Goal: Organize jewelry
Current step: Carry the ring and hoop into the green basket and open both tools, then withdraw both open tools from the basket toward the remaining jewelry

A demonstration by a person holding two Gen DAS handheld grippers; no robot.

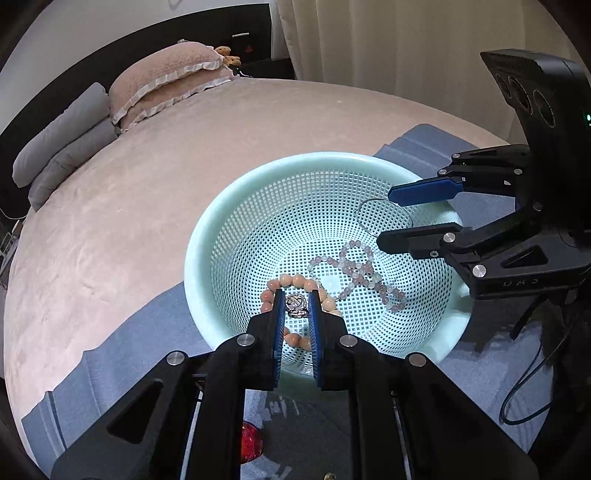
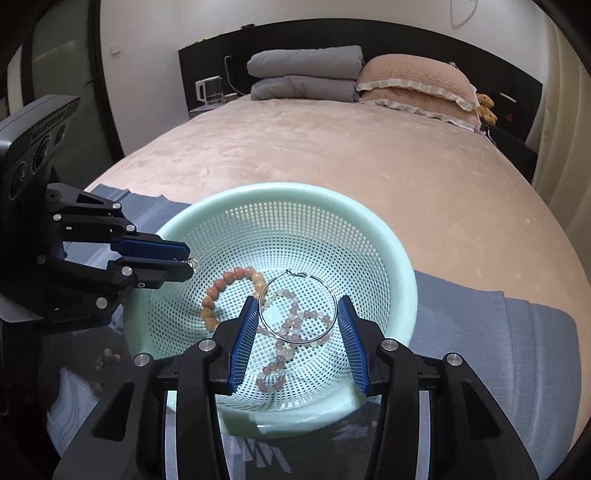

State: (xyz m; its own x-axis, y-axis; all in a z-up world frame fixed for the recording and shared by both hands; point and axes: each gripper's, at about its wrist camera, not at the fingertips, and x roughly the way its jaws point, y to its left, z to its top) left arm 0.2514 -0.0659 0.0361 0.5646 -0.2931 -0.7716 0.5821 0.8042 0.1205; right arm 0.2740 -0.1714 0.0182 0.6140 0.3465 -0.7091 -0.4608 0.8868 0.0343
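Left wrist view: left tool [image 1: 297,301] nearly closed, pinching a small silver charm piece [image 1: 297,305] just above the bottom of the mint mesh basket [image 1: 207,236]. Orange bead bracelet [image 1: 295,282] lies under the fingertips, pale pink bead strand [image 1: 364,275] beside it toward the right. Right tool [image 1: 386,218] comes in over the far right rim, fingers apart, thin hoop [image 1: 384,218] between them. Basket rim open on the left and far sides. Basket sits on a blue cloth [image 1: 122,350] on the bed [image 1: 184,147]; pillows [image 1: 162,81] and curtain [image 1: 388,44] behind.

Right wrist view: right tool [image 2: 297,308] wide open, the wire hoop [image 2: 298,308] spans the gap, touching both pads as far as visible. Left tool [image 2: 188,262] at the left rim, almost shut on the silver piece [image 2: 192,263]. Orange bracelet [image 2: 225,291] and pink strand [image 2: 291,332] on the basket [image 2: 399,258] floor. Folded grey blankets [image 2: 306,74] and dark headboard [image 2: 369,33] behind; kettle [image 2: 210,90] on the left.
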